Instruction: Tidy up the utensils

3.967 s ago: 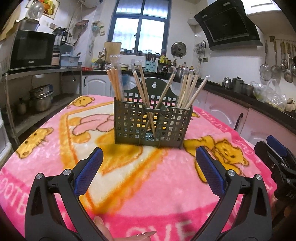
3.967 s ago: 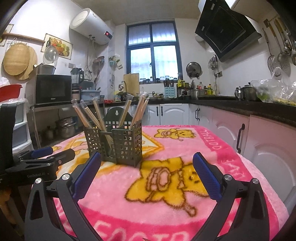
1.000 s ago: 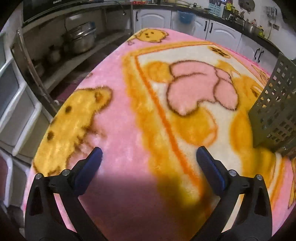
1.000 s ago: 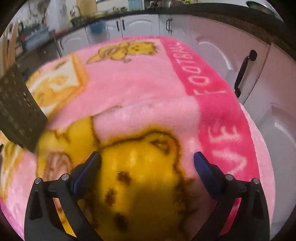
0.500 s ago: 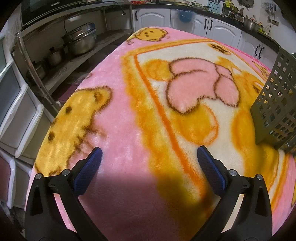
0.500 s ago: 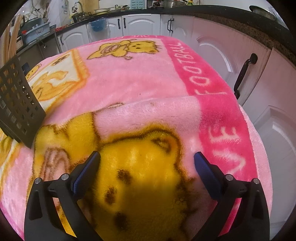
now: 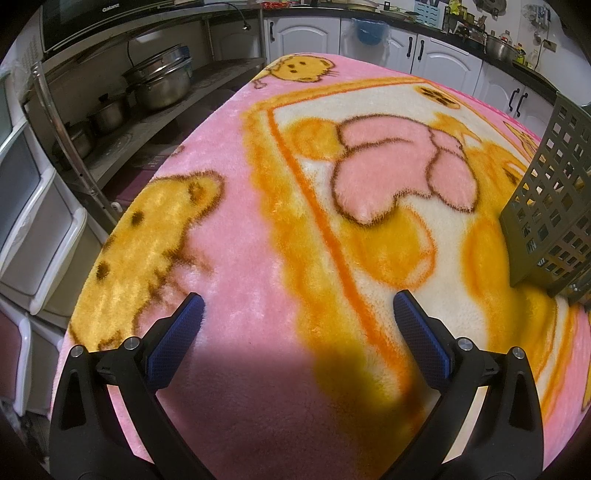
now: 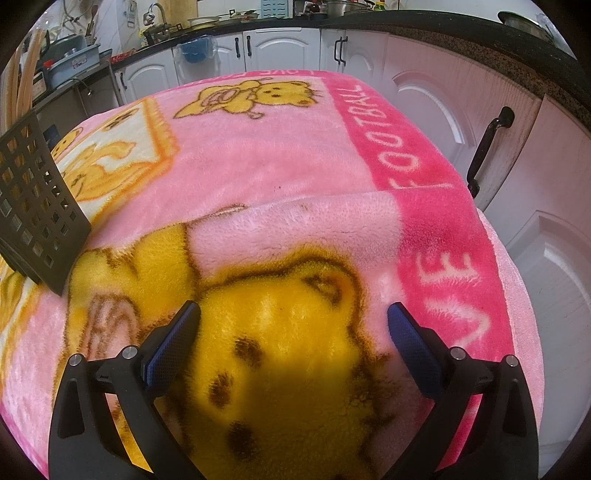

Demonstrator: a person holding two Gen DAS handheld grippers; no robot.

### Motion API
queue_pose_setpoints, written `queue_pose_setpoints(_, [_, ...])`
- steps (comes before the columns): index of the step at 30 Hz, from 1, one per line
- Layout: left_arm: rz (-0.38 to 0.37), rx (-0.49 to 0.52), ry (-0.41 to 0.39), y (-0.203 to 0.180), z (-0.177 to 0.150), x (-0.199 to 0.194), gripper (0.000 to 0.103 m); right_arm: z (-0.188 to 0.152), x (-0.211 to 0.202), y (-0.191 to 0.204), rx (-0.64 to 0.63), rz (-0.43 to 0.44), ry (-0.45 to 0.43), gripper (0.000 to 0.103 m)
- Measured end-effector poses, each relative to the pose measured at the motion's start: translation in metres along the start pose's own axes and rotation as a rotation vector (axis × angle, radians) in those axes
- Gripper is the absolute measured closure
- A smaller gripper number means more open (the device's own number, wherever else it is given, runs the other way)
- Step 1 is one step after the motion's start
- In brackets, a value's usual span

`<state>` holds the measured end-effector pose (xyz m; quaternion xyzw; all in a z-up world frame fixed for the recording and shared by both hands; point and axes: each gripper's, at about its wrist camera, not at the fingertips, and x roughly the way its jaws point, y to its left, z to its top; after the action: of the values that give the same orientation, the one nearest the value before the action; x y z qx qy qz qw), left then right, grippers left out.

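A grey perforated utensil basket [image 7: 550, 206] stands on the pink cartoon blanket [image 7: 258, 206], cut off at the right edge of the left wrist view. In the right wrist view the same basket [image 8: 35, 206] sits at the far left, with pale chopsticks [image 8: 23, 79] rising above it. My left gripper [image 7: 295, 314] hangs open over the blanket's left half, well left of the basket, nothing between its blue pads. My right gripper [image 8: 291, 321] is open above a yellow bear print, to the right of the basket, also empty.
The blanket covers a table whose left edge drops toward a metal shelf with steel pots [image 7: 155, 85] and white drawers [image 7: 33, 236]. White cabinet doors with a black handle [image 8: 487, 147] stand close to the table's right side. A dark counter [image 8: 443, 26] runs behind.
Both grippers have tilted down from looking across the kitchen to looking at the blanket. Over the last second both views have pulled back slightly, showing a little more of the basket.
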<state>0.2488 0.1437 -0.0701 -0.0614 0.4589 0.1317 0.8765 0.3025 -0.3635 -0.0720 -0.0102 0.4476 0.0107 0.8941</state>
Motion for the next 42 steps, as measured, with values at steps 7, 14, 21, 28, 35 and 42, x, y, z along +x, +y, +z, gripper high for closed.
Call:
queue_pose_setpoints(7, [0.000, 0.000, 0.000, 0.0002, -0.0003, -0.0001, 0.009, 0.0001, -0.0001, 0.0000, 0.000, 0.000, 0.000, 0.005])
queue_pose_setpoints(14, [-0.001, 0.000, 0.000, -0.0003, 0.0000, 0.0004, 0.009, -0.0012, -0.0011, 0.0001, 0.000, 0.000, 0.001, 0.005])
queue_pose_setpoints(21, [0.000, 0.000, 0.000, -0.0003, 0.0004, 0.0007, 0.009, -0.0015, -0.0015, 0.0000, 0.000, 0.000, 0.001, 0.005])
queue_pose_setpoints(28, [0.000, 0.000, 0.000, 0.0002, -0.0002, 0.0004, 0.009, -0.0026, -0.0017, 0.0004, 0.000, 0.000, 0.001, 0.005])
queue_pose_setpoints(35, [0.001, 0.000, 0.000, 0.0000, -0.0003, 0.0005, 0.009, 0.0009, 0.0008, -0.0003, 0.000, 0.000, 0.002, 0.005])
queue_pose_setpoints(42, [0.001, 0.000, 0.000, -0.0002, -0.0001, 0.0005, 0.009, 0.0004, 0.0001, 0.0002, -0.001, 0.000, 0.002, 0.005])
